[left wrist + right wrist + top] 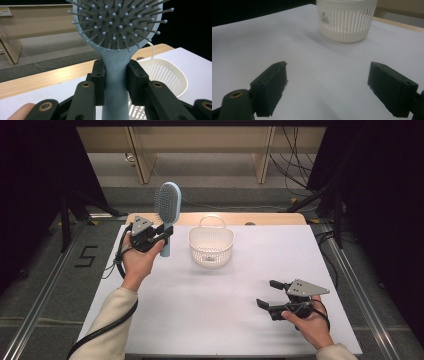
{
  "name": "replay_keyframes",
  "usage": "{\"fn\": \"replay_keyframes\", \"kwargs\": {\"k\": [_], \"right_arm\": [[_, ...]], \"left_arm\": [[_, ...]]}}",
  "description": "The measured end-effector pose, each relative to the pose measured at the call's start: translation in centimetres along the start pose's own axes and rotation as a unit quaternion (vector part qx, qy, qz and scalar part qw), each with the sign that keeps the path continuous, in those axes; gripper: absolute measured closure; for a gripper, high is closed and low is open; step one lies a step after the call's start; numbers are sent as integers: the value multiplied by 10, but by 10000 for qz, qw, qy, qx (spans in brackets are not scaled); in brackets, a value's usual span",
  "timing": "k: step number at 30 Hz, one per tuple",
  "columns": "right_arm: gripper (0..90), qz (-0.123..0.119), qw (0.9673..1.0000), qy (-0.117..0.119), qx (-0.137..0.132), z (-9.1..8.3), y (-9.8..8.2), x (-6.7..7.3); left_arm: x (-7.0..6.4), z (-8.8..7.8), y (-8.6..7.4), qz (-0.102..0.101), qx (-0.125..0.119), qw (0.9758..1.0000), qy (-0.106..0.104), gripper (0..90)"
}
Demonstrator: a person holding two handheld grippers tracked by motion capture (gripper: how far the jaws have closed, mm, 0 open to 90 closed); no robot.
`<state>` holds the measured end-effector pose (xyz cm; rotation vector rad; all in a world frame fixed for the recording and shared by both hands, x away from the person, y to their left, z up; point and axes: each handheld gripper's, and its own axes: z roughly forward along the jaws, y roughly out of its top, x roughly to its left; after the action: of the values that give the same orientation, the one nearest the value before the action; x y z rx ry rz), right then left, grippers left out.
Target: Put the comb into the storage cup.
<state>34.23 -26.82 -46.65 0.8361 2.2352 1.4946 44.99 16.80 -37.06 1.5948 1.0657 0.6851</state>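
Hairbrush: pale blue, grey bristle pad, upright | left gripper fingers clamp handle | right gripper fingers apart

In the left gripper view we lose the top of the hairbrush to the upper edge, and its handle hides part of the basket behind it. In the right gripper view the basket's rim runs past the top edge, and its small label is too blurred for us to read.
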Motion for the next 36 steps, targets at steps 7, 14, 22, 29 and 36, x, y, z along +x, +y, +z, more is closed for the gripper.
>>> {"fn": "replay_keyframes", "kwargs": {"k": [7,14,22,29,36], "right_arm": [[164,2,10000,-7,1,0,0,0],[164,7,10000,-5,5,0,0,0],[164,7,10000,0,-1,0,0,0],[164,17,10000,9,-6,0,0,0],[164,20,10000,14,-10,0,-1,-1]], "left_arm": [[-2,3,-1,21,33,10000,-30,699],[-4,5,0,75,12,10000,-21,700],[-4,8,1,62,27,10000,-39,700],[-5,9,4,117,6,9999,-39,699],[-6,10,7,137,-9,9999,-38,699]]}}
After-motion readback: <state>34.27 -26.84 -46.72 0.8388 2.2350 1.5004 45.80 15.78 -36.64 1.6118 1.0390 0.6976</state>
